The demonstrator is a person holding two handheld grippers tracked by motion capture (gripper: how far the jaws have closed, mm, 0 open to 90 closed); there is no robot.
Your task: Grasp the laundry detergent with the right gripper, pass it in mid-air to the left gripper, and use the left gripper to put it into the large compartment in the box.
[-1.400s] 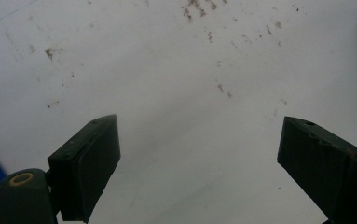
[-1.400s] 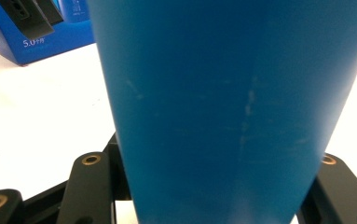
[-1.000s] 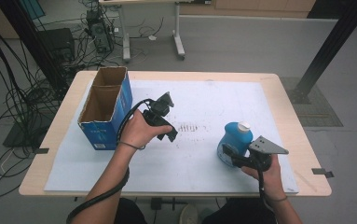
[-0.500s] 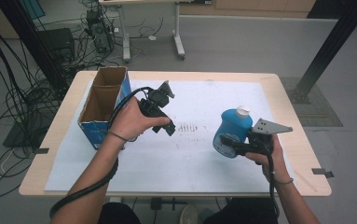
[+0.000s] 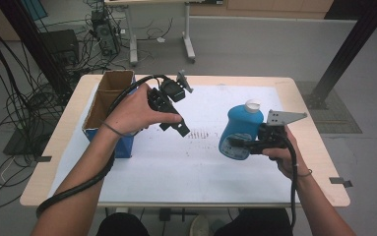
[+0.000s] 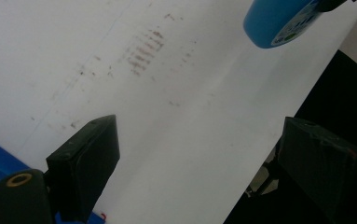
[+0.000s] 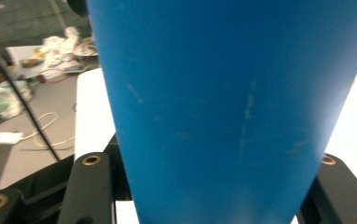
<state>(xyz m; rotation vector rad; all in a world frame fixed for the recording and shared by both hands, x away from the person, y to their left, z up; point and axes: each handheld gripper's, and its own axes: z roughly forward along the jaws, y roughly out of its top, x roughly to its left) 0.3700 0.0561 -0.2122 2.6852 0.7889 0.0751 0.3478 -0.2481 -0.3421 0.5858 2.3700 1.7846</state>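
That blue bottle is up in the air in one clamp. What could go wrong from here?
The right gripper pinches the blue bottle low on its body, off the table and tilted, so it might swivel or slip out. Heading for the cardboard box, it could also bump the open left gripper between them.

Each hand carries a black, blocky tool. The left tool [image 5: 172,112] has a small grey plate near its top and a thick black cable looping off its back and trailing under the bare forearm; a thin band circles that wrist. Its jaws are chunky black blocks, with a brass-ringed screw hole behind one. The right tool [image 5: 245,143] bears a grey three-cornered plate with small holes above its body, and a black cable trails from its rear.
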